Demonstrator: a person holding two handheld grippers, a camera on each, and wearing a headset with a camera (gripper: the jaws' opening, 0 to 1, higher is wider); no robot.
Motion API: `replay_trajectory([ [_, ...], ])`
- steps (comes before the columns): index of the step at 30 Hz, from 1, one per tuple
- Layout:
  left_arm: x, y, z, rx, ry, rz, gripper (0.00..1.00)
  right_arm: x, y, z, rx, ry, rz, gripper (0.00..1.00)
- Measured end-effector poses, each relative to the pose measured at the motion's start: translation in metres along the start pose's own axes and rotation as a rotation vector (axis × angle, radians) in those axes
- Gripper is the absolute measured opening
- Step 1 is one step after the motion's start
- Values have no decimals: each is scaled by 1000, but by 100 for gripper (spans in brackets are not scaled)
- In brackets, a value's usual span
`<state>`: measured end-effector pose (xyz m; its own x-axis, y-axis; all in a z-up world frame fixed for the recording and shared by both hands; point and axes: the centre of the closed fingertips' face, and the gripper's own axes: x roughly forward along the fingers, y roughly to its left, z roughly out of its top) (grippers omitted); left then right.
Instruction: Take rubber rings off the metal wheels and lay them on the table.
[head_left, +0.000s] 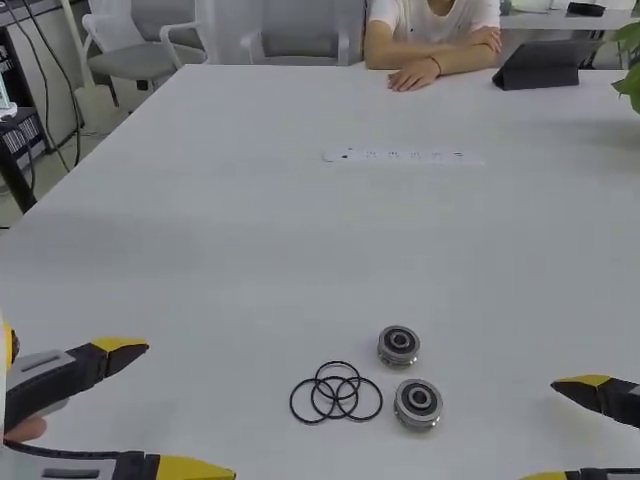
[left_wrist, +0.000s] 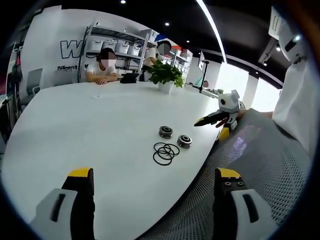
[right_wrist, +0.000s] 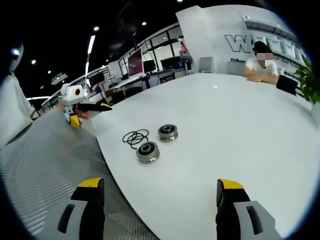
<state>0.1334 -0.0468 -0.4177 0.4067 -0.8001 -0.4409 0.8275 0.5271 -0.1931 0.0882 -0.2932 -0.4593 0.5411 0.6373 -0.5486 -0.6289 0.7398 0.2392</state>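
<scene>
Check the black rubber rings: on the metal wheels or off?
Off: the rubber rings lie flat, overlapping, on the table beside the two metal wheels. Whether any ring sits in a groove, cannot tell.

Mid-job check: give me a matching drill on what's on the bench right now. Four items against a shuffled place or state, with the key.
Items
1. rubber rings
2. metal wheels
3. left claw
4. person's hand

Descriptions
A. rests at the far edge of the table
B. silver, two lying flat, just right of item 1
C. open, holding nothing
D. black, overlapping in a loose bunch on the tabletop

Pairs: 1-D, 2-B, 3-C, 4-A
</scene>
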Motion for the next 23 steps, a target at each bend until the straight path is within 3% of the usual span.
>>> replay_trajectory([
  [23,2,-5,-4,-1,28,-27,99,-1,-2,2,34,-18,-11,87],
])
